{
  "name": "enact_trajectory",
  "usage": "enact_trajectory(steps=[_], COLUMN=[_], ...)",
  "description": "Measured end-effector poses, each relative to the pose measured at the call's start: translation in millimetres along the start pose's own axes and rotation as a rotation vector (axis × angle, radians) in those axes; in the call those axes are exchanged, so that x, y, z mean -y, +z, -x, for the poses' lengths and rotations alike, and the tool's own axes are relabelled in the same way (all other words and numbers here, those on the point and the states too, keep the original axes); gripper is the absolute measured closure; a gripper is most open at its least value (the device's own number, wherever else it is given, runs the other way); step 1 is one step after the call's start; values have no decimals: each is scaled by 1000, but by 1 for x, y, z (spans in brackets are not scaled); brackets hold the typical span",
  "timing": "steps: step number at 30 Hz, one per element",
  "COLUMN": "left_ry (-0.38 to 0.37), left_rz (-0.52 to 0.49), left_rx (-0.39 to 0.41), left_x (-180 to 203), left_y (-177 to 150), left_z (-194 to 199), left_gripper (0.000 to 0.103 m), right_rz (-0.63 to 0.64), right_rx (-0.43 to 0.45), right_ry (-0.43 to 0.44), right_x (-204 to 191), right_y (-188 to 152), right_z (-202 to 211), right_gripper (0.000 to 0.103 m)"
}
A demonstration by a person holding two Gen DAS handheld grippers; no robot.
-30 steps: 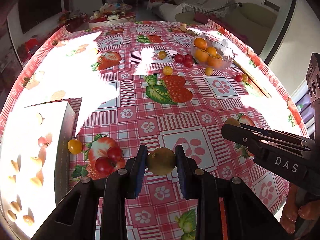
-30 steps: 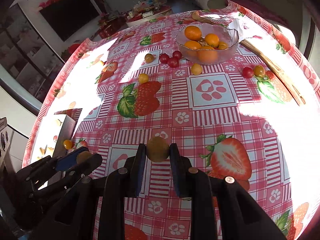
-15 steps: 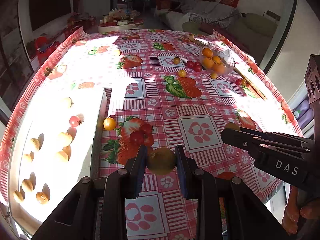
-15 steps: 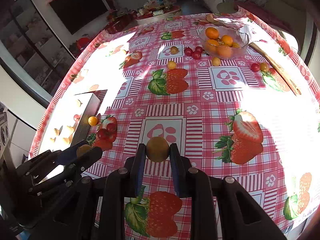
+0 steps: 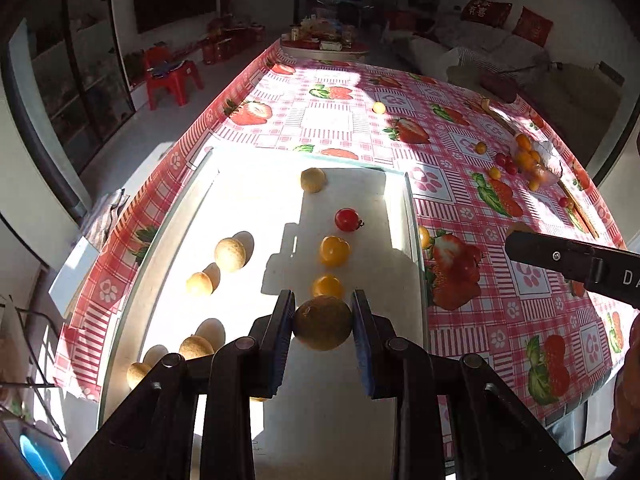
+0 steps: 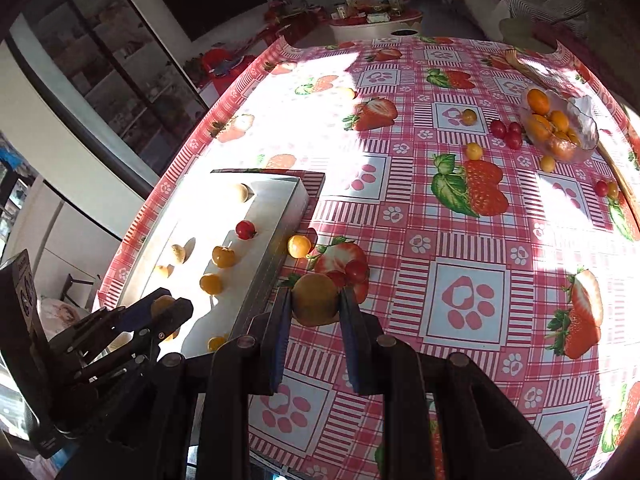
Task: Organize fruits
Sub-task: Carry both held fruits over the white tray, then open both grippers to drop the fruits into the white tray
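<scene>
1. Your left tool (image 5: 322, 322) pinches a round brownish-yellow fruit (image 5: 322, 323) above the white rectangular tray (image 5: 192, 216).
2. Your right tool (image 6: 314, 300) pinches a second round brownish-yellow fruit (image 6: 314, 298) over the pink strawberry-print tablecloth (image 6: 440, 216), just beside the tray's edge.
3. Small tomatoes and pale fruits lie inside that tray.

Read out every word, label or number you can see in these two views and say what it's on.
"D": white letter on the black body of the right gripper, cut off at the picture's edge.
Red cushion on the sofa: light characters, too small to read.
Sticker on the left gripper's body: print too blurred to read.
</scene>
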State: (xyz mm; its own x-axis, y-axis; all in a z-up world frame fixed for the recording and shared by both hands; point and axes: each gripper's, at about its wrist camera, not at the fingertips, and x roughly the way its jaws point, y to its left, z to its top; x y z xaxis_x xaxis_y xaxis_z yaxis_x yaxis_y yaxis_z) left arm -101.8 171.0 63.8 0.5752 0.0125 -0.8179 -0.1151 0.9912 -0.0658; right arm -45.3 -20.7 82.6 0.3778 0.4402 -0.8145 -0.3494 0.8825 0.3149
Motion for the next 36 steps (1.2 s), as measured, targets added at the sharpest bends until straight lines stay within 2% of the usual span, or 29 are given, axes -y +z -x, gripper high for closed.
enact_trajectory(steps=[6, 12, 17, 23, 30, 31, 32, 33, 34, 35, 36], left_ry=[54, 84, 98, 121, 141, 140, 138, 145, 151, 150, 145], left_rz=[20, 14, 11, -7, -27, -26, -24, -23, -27, -32, -34], left_rx=[-51, -94, -112, -108, -103, -102, -90, -62, -36, -26, -27], left_x=[-24, -25, -26, -23, -21, -21, -21, -21, -20, -20, -19], left_y=[3, 3, 4, 7, 7, 7, 7, 7, 7, 8, 9], left_z=[-26, -47, -55, -57, -57, -56, -54, -49, -44, -41, -40], left_gripper=[73, 73, 73, 73, 71, 54, 32, 27, 26, 26, 26], right_rz=[35, 81, 62, 46, 120, 122, 119, 118, 121, 127, 133], right_rx=[-45, -77, -113, -151, -152, -157, -161, -161, -154, -142, -130], right_ry=[33, 8, -11, -44, -89, -85, -76, -69, -69, -72, -75], right_x=[-31, -50, -50, -48, -63, -64, -63, -63, -64, -65, -67], right_y=[27, 55, 72, 77, 75, 75, 75, 74, 74, 73, 72], right_z=[-33, -72, -109, -143, -151, -151, -150, -147, -143, -138, -133], right_gripper=[77, 77, 77, 77, 76, 76, 76, 75, 74, 64, 50])
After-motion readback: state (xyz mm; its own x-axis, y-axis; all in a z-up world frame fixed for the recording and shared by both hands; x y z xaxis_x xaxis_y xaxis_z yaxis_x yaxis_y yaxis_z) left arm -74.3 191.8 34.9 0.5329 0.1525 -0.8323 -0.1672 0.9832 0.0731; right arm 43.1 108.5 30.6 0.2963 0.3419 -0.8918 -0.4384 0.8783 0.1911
